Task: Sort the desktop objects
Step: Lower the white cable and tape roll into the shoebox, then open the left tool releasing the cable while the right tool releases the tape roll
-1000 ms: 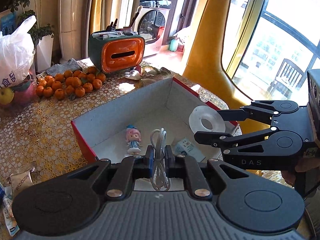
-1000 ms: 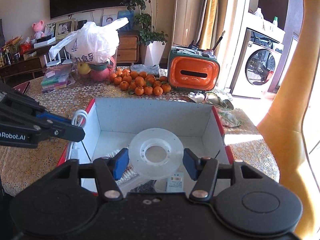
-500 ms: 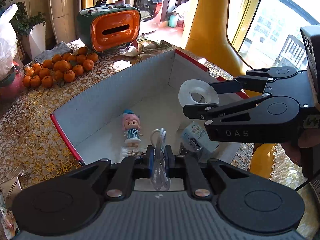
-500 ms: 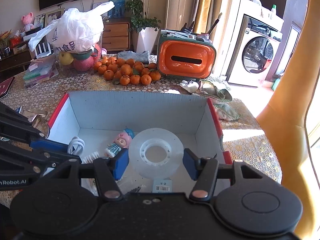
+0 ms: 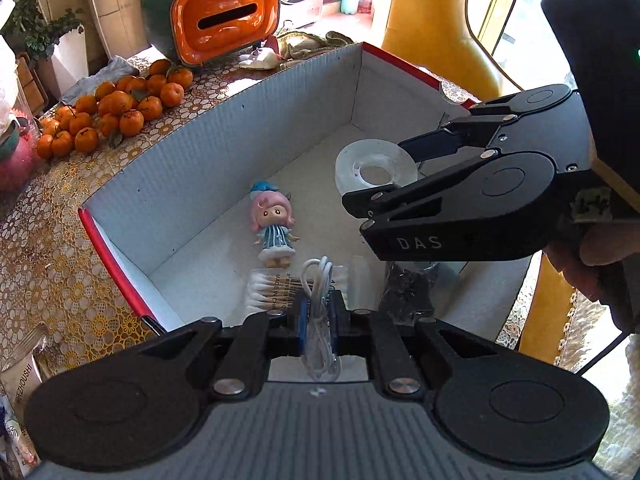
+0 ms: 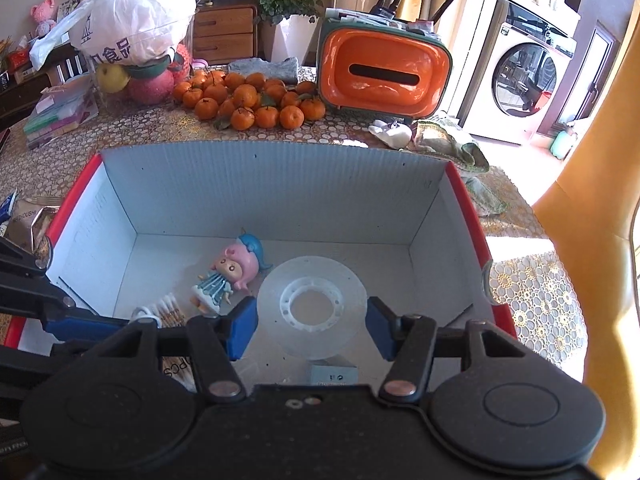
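A white-lined box with red edges (image 5: 224, 148) (image 6: 280, 184) lies open on the table. My left gripper (image 5: 318, 320) is shut on a coiled white cable (image 5: 318, 292) and hangs over the box's near side. My right gripper (image 6: 311, 322) grips a clear tape roll (image 6: 312, 304) (image 5: 374, 168) by its rim, low inside the box. On the box floor lie a pink-haired doll (image 5: 274, 220) (image 6: 234, 272), a pack of cotton swabs (image 5: 272, 288) (image 6: 170, 310), a dark packet (image 5: 406, 288) and a small labelled box (image 6: 334, 374).
Beyond the box sit a pile of tangerines (image 6: 252, 98), an orange tissue holder (image 6: 382, 70), a white plastic bag over fruit (image 6: 132, 28) and crumpled cloth (image 6: 444, 140). Snack packets (image 5: 20, 364) lie at the table's left. A hand (image 5: 592, 256) holds the right gripper.
Both grippers have sunk toward the box and tilted further down. The tape roll and the cable now hang lower inside the box, with more of its floor in sight.
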`<state>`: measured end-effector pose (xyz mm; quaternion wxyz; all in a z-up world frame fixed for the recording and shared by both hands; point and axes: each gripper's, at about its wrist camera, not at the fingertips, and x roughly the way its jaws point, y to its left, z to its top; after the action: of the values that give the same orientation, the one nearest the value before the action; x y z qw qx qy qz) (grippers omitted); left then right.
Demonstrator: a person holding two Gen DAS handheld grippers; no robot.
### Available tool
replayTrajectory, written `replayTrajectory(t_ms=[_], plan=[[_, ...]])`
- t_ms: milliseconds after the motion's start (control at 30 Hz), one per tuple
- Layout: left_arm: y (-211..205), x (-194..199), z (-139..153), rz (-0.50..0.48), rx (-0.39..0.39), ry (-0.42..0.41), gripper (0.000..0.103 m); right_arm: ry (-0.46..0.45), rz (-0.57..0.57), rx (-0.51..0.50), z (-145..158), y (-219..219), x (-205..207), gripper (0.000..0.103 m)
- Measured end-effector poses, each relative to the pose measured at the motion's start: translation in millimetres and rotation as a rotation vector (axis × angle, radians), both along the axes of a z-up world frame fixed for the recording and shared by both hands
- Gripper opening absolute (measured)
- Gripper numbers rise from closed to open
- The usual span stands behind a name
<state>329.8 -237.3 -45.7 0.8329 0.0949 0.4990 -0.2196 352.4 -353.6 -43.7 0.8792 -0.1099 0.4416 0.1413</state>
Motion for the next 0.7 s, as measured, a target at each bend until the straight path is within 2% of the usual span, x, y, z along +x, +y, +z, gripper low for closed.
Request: replayTrajectory(t_ms=[400,700], plan=[[-7.5,9.8,-14.1,-0.029,0.058,0.038,0.009,0.108,0.002,-0.063,-18.7,19.5,25.9,0.058],[-12.1,17.9,-23.8,-0.044,0.068,0.078,0.009,0.223,-0.007,-0.034,-26.1,18.9,45.2,0.059]])
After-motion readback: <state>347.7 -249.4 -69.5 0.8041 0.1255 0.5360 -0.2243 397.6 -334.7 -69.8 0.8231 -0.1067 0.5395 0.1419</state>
